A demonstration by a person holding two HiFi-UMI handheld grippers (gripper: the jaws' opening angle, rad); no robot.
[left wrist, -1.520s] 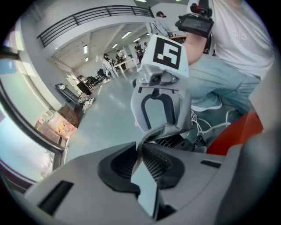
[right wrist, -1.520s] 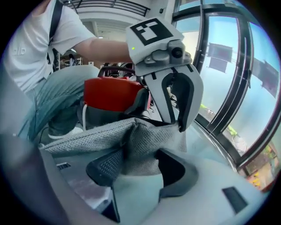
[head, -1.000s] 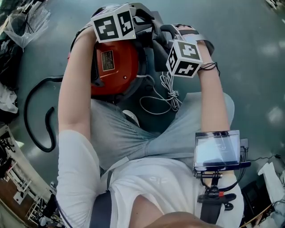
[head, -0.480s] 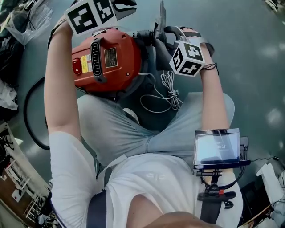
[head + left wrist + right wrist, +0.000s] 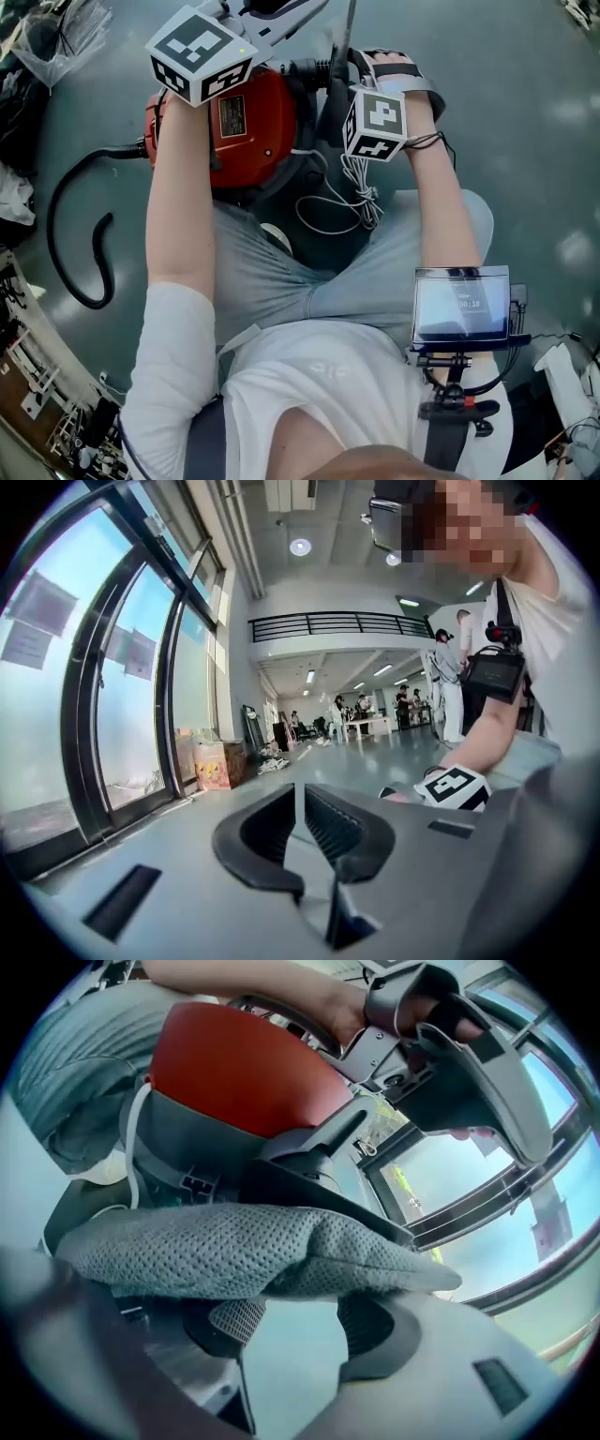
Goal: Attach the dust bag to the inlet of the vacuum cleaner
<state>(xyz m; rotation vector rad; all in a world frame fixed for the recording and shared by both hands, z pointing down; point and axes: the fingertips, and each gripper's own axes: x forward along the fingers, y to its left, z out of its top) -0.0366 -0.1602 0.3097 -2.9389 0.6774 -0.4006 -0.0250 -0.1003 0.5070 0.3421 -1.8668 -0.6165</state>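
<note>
The person wears a white T-shirt with short sleeves and light blue-grey trousers. A thin dark band circles the right wrist. A small screen sits on a black mount with a red knob. The left gripper and right gripper are grey with dark ribbed pads. Each carries a white cube printed with black square markers.

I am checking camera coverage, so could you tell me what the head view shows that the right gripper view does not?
Head view only: the black hose and the chest screen. Right gripper view only: the grey mesh bag at the jaw tips of the right gripper, and windows. Both: the red vacuum cleaner and the left gripper.
</note>
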